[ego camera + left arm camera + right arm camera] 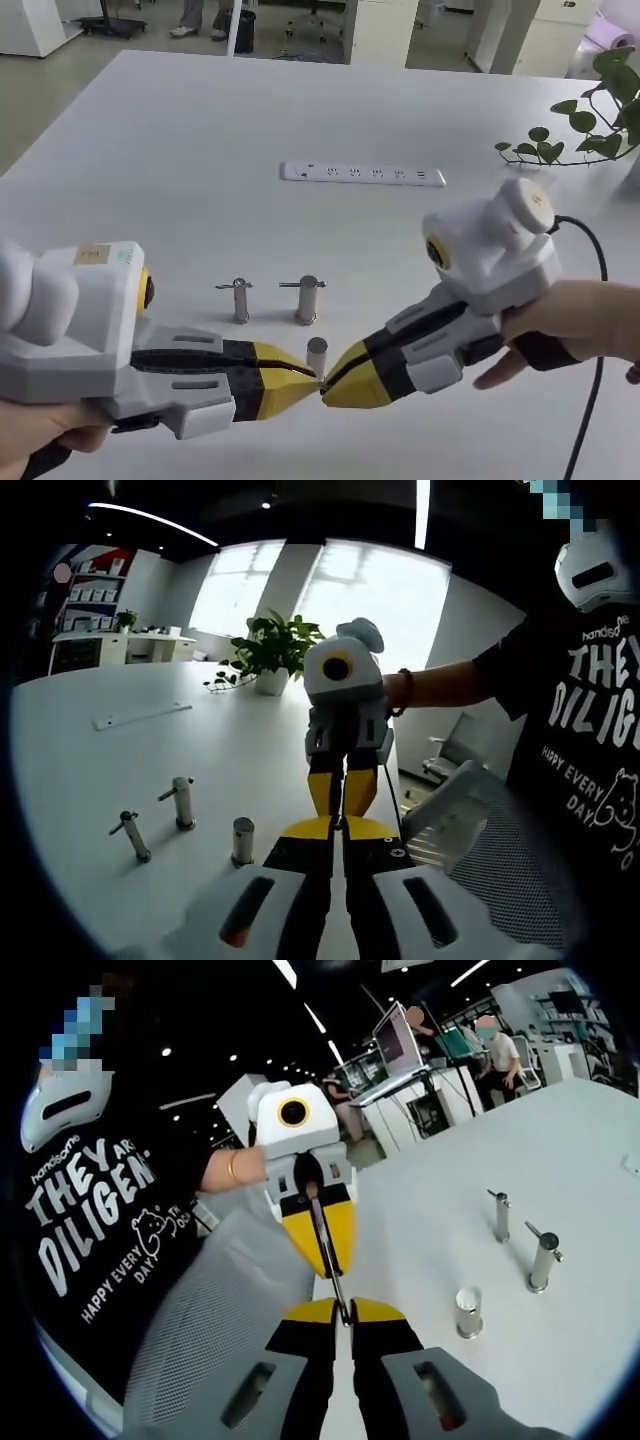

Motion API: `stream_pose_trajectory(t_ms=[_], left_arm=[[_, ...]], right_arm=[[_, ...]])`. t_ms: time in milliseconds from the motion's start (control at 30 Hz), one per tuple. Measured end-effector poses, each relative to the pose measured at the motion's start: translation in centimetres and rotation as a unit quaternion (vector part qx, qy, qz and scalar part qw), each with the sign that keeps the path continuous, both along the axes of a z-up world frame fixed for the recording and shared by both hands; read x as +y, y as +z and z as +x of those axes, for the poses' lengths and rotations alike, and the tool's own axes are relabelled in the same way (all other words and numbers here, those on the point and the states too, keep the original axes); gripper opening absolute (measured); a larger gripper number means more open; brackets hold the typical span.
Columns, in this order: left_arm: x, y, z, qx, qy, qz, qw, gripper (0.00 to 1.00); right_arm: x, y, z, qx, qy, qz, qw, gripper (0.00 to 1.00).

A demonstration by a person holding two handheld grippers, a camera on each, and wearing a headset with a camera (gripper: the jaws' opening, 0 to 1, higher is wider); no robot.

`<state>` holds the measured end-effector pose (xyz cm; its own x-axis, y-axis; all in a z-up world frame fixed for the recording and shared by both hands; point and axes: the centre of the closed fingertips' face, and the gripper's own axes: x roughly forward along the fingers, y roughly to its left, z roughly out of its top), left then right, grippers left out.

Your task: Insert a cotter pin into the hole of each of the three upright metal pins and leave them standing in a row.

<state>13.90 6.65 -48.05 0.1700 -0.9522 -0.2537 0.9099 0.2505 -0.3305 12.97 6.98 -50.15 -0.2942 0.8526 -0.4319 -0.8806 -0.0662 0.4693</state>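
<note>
Three metal pins stand on the white table (200, 160). The far-left pin (240, 300) and the pin beside it (307, 298) each carry a cotter pin through the top. The nearer third pin (317, 355) has none. Just in front of it, my left gripper (305, 383) and right gripper (335, 383) meet tip to tip, both shut. A thin cotter pin (338, 1295) runs between the two tips, and both seem to pinch it. The bare pin (468, 1310) stands right of my right gripper (345, 1315) and left of my left gripper (343, 825).
A white power strip (362, 174) lies across the table beyond the pins. A trailing green plant (590, 120) sits at the far right edge. The right gripper's black cable (598, 300) hangs at the right. A grey mesh chair (470, 820) stands behind the table's edge.
</note>
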Motion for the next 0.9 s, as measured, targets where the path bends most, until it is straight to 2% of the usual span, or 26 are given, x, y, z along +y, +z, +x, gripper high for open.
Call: stream_pose_trajectory(t_ms=[67, 100, 200, 300, 367, 500, 633, 767, 867, 900], left_arm=[[0.0, -0.1, 0.1, 0.0, 0.003, 0.0, 1.0, 0.0], [0.0, -0.1, 0.1, 0.001, 0.003, 0.0, 1.0, 0.0], [0.0, -0.3, 0.2, -0.006, 0.006, 0.007, 0.9999, 0.01], [0.0, -0.6, 0.6, -0.016, 0.017, 0.015, 0.9996, 0.02], [-0.1, -0.6, 1.0, -0.011, 0.031, 0.011, 0.9994, 0.03], [-0.1, -0.8, 1.7, -0.015, 0.054, 0.01, 0.9984, 0.04], [-0.1, -1.3, 2.4, -0.033, 0.071, 0.022, 0.9967, 0.1], [0.0, -1.9, 3.1, -0.046, 0.089, 0.038, 0.9942, 0.16], [0.3, -2.4, 3.7, -0.053, 0.102, 0.05, 0.9921, 0.21], [0.4, -2.7, 3.9, -0.061, 0.107, 0.055, 0.9909, 0.23]], right_arm=[[0.0, 0.0, 0.1, -0.014, 0.001, -0.002, 0.9999, 0.0], [0.0, 0.0, 0.1, -0.032, 0.013, 0.001, 0.9994, 0.0], [-0.1, -0.3, 0.3, -0.055, 0.019, -0.012, 0.9982, 0.0], [-0.1, -0.6, 0.5, -0.072, 0.025, -0.024, 0.9968, 0.0], [-0.1, -0.7, 0.8, -0.08, 0.022, -0.032, 0.996, 0.0], [-0.4, -0.9, 1.5, -0.092, 0.016, -0.044, 0.9946, 0.0], [-1.0, -1.5, 2.1, -0.112, 0.013, -0.07, 0.9912, 0.0], [-1.5, -2.1, 2.7, -0.119, 0.01, -0.087, 0.9891, 0.0], [-2.3, -3.3, 3.7, -0.142, 0.003, -0.12, 0.9825, 0.0], [-2.4, -3.5, 3.8, -0.145, 0.003, -0.127, 0.9812, 0.0]])
